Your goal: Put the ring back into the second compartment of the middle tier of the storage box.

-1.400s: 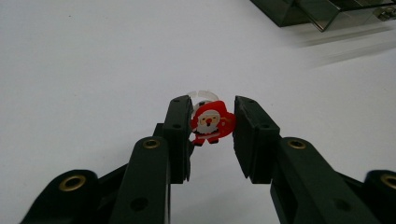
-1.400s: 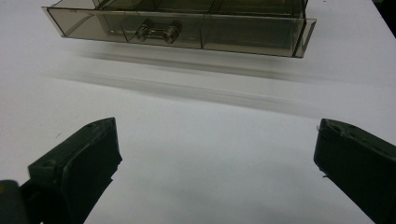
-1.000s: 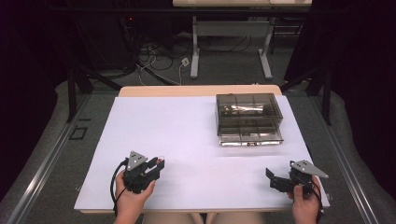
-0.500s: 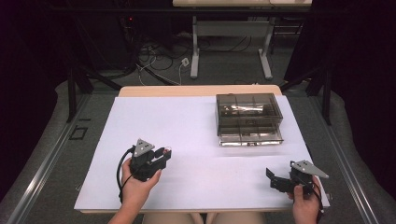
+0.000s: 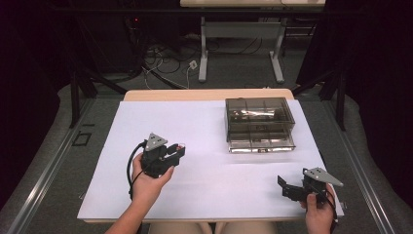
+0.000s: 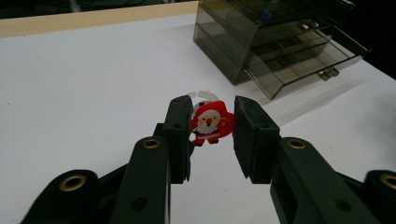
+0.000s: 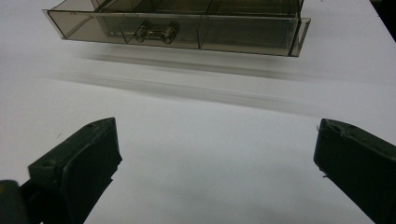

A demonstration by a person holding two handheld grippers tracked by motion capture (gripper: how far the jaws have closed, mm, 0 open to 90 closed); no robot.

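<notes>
A small red-and-white Santa figure (image 6: 211, 122) with a white loop on top sits pinched between the jaws of my left gripper (image 6: 212, 109). In the high view that left gripper (image 5: 179, 148) is held over the white sheet, left of centre, with the Santa figure (image 5: 181, 145) as a red speck at its tip. A smoky transparent drawer box (image 5: 259, 124) stands at the back right, its lowest drawer (image 7: 177, 28) pulled out. My right gripper (image 5: 284, 186) rests near the front right corner, jaws wide apart and nothing between them (image 7: 223, 135).
A white sheet (image 5: 209, 122) covers the wooden table (image 5: 204, 94). The pulled-out drawer has divided compartments and a small handle (image 7: 156, 31) on its front. Beyond the table are desk legs and cables on a grey floor.
My left gripper has moved forward and to the right over the sheet, towards the drawer box, carrying the Santa figure. The right gripper has stayed where it was.
</notes>
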